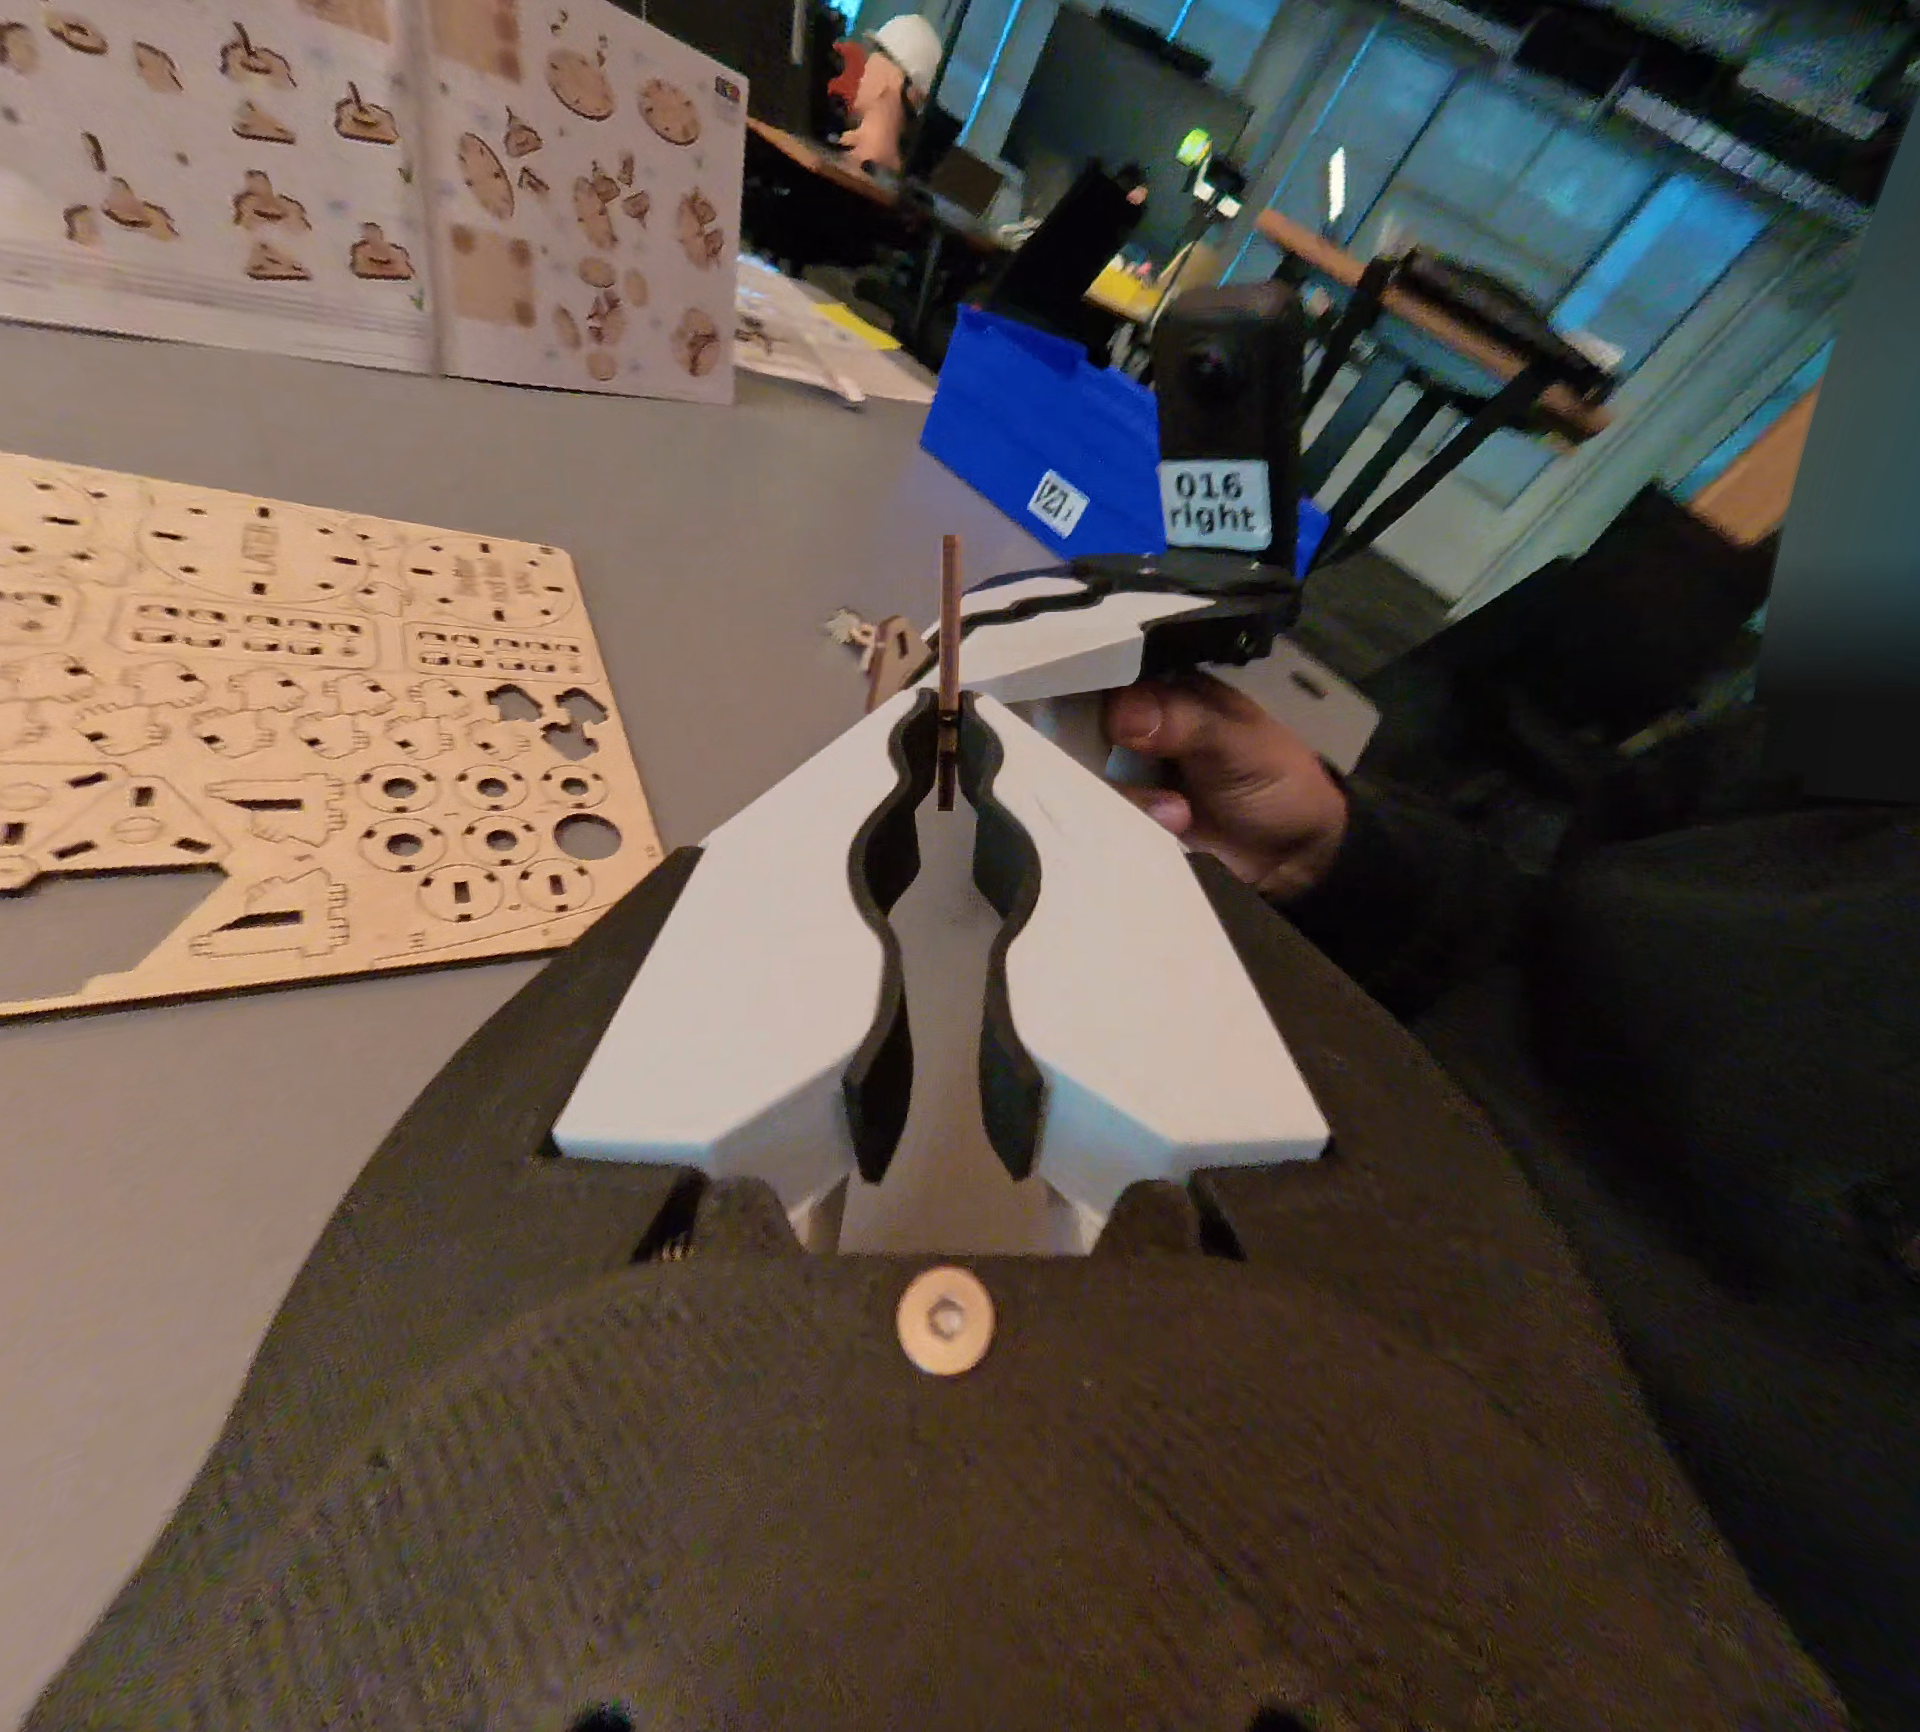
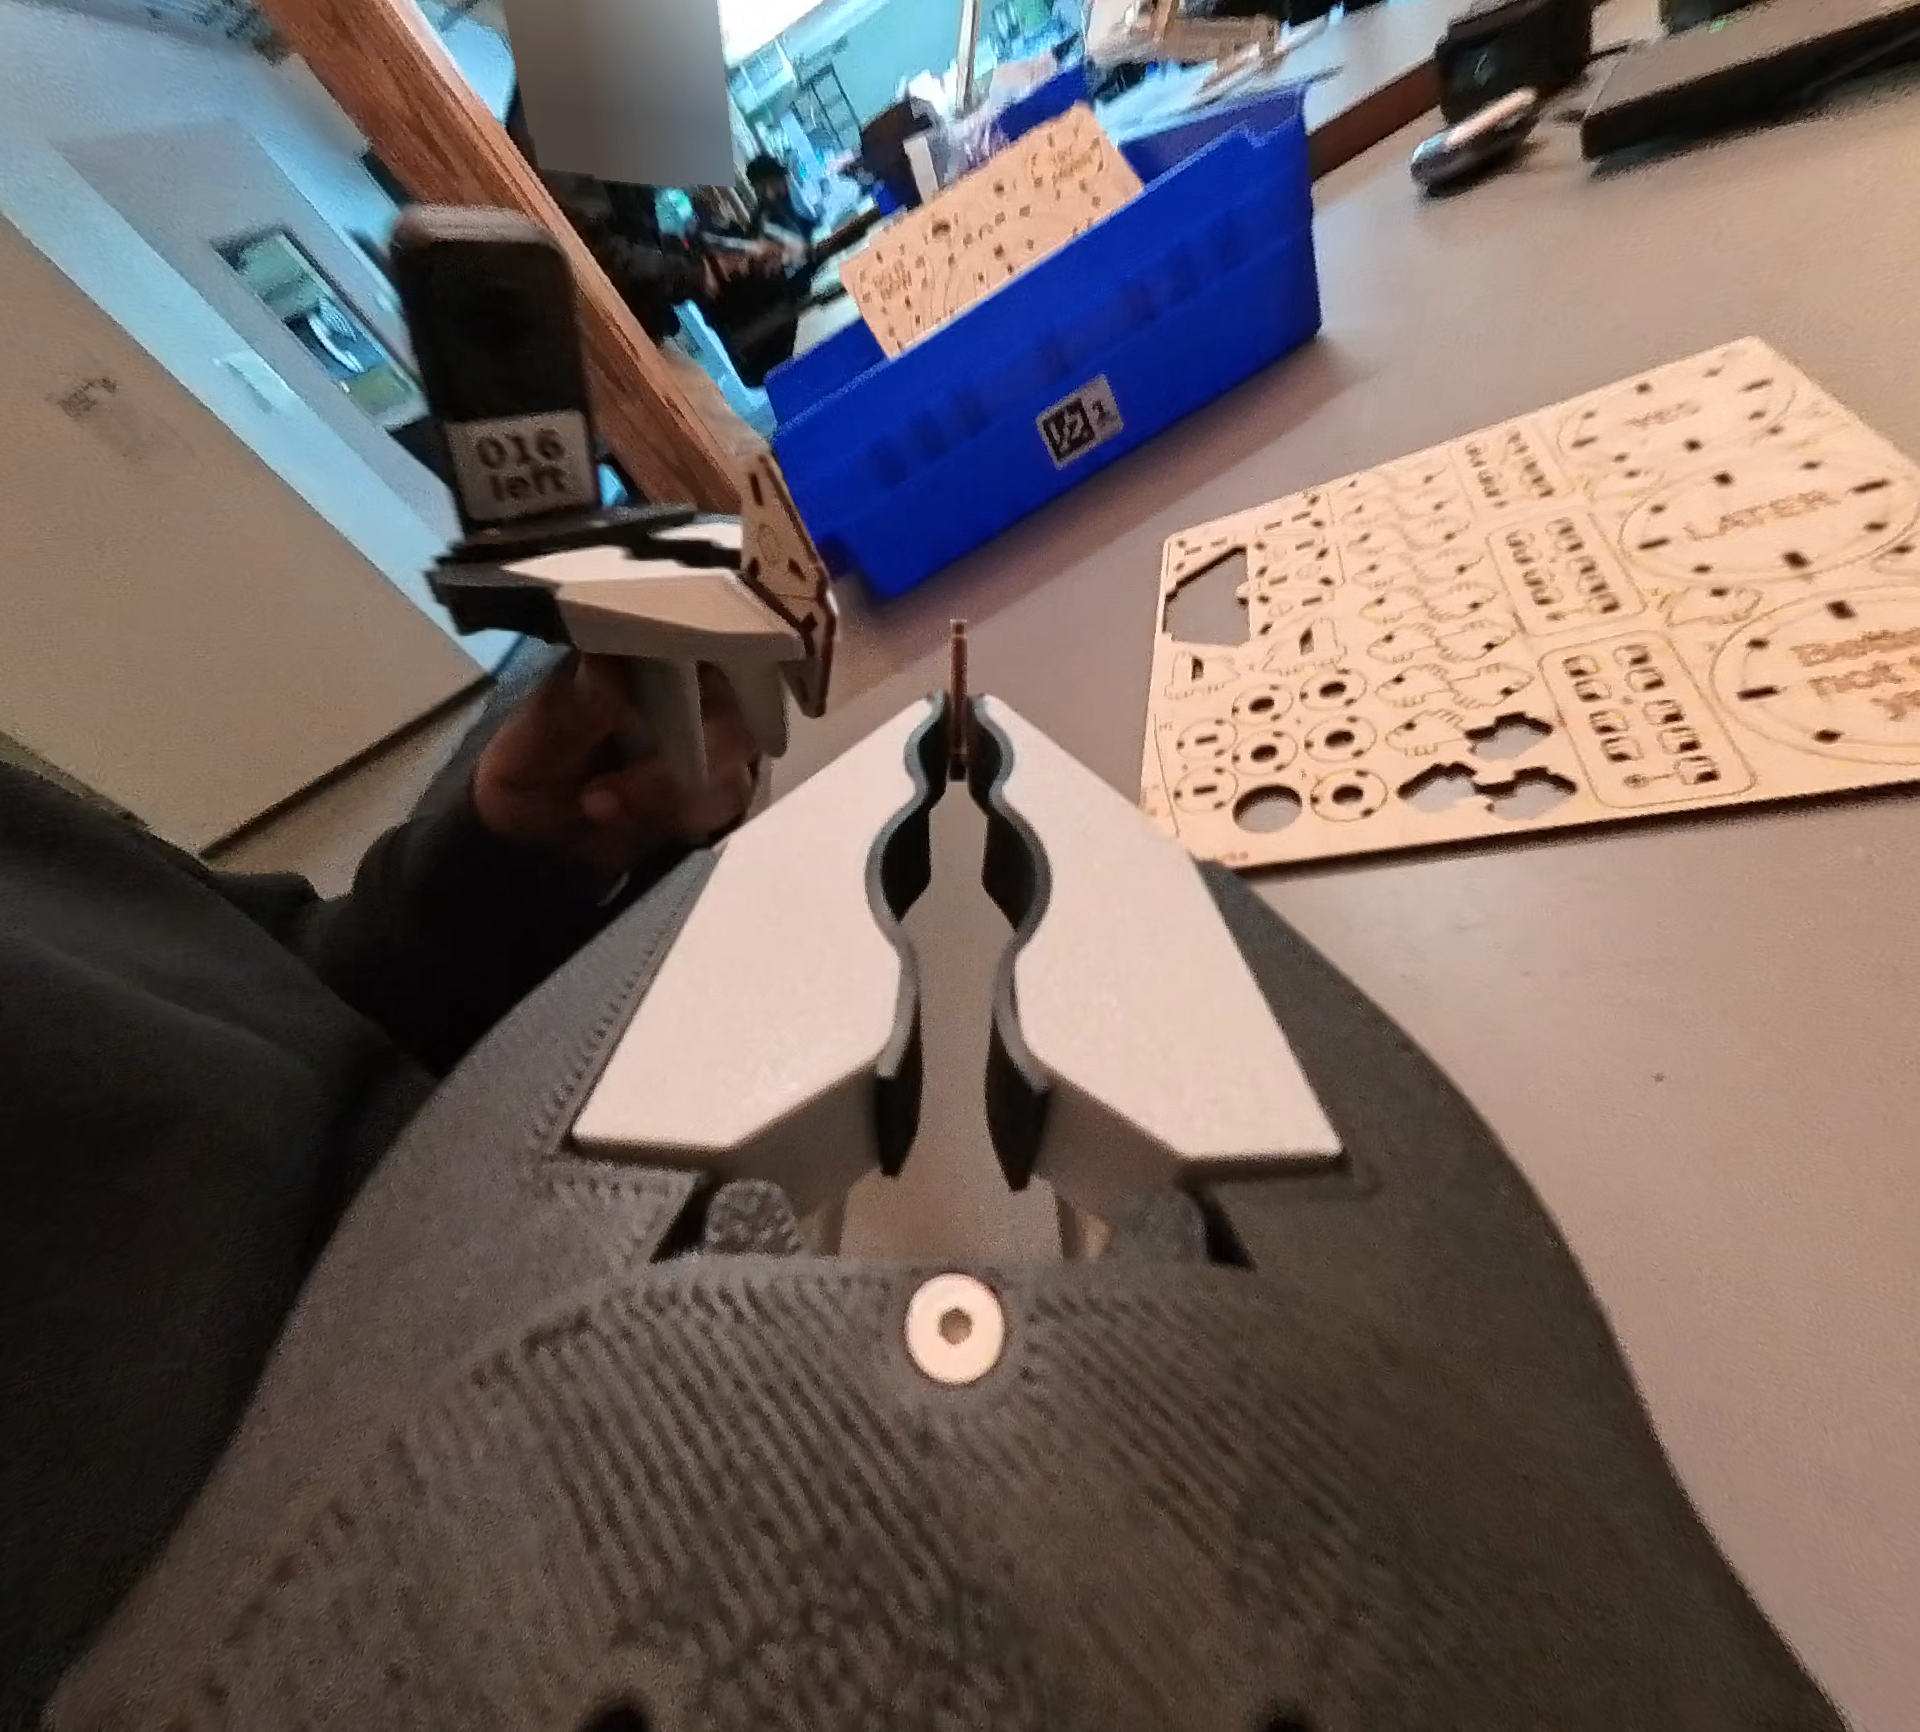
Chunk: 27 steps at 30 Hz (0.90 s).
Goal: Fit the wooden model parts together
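Note:
My left gripper [image 1: 945, 708] is shut on a thin flat wooden piece [image 1: 948, 643], seen edge-on and sticking up past the fingertips. The right wrist view shows this gripper [image 2: 800, 633] pinching a slotted plywood piece [image 2: 774, 555]. My right gripper [image 2: 958, 714] is shut on a smaller thin wooden piece [image 2: 957, 674], also edge-on. In the left wrist view that gripper [image 1: 928, 640] sits just behind my left fingertips with a small wooden part [image 1: 885, 659] at its tips. The two grippers are held close together above the grey table [image 1: 675, 487].
A laser-cut plywood sheet [image 1: 312, 747] with several parts punched out lies on the table, and also shows in the right wrist view [image 2: 1558, 643]. An open instruction booklet [image 1: 364, 124] stands behind it. A blue bin [image 2: 1039, 394] holds another sheet. Black devices [image 2: 1714, 72] sit far right. My two grippers' fingertips are within a few centimetres of each other.

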{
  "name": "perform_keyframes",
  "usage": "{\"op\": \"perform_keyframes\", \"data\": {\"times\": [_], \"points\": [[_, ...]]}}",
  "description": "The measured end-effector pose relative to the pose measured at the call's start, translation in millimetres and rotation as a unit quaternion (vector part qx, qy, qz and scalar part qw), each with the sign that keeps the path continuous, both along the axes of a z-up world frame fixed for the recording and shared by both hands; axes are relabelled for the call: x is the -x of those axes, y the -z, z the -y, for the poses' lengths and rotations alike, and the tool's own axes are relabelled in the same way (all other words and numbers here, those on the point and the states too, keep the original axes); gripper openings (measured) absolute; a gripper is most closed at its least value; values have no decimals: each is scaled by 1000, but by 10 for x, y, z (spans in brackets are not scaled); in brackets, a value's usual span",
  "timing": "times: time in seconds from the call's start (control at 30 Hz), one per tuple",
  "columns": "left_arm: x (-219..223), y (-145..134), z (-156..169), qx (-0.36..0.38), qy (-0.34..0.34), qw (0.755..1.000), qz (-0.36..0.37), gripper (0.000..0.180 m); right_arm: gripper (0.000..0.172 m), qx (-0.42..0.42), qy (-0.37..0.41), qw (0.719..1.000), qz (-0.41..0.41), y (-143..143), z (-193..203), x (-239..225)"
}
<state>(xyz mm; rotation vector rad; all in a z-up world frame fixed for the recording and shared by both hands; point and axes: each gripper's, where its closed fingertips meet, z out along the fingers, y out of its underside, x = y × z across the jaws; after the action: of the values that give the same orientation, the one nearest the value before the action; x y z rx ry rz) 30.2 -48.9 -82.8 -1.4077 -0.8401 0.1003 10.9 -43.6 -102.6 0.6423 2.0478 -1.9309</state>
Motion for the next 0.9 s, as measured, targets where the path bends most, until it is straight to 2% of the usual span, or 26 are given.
{"op": "perform_keyframes", "data": {"times": [0.07, 0.13, 0.2, 0.4, 0.53, 0.67, 0.9], "points": [[96, 10, 122, -35, -15, 999, 26, 0, 0, 12, 3, 1000, -3, -52, -46, 21], [264, 141, 337, -36, -57, 995, 68, 0, 0, 13, 7, 1000, -18, -62, -87, 30], [471, 347, 588, -9, -104, 987, 121, 0, 0, 15, 2, 999, -35, -67, -115, 5], [944, 726, 993, 65, -151, 966, 202, 0, 0, 15, 11, 996, -89, -88, -164, -19], [1044, 809, 1111, 84, -176, 956, 219, 0, 0, 7, 27, 991, -129, -102, -220, -16], [1073, 771, 1240, 64, -204, 952, 218, 0, 0, 27, 29, 991, -124, -150, -268, 5], [1013, 872, 1102, 27, -176, 951, 253, 0, 0, 26, 25, 990, -136, -154, -263, -38]]}}
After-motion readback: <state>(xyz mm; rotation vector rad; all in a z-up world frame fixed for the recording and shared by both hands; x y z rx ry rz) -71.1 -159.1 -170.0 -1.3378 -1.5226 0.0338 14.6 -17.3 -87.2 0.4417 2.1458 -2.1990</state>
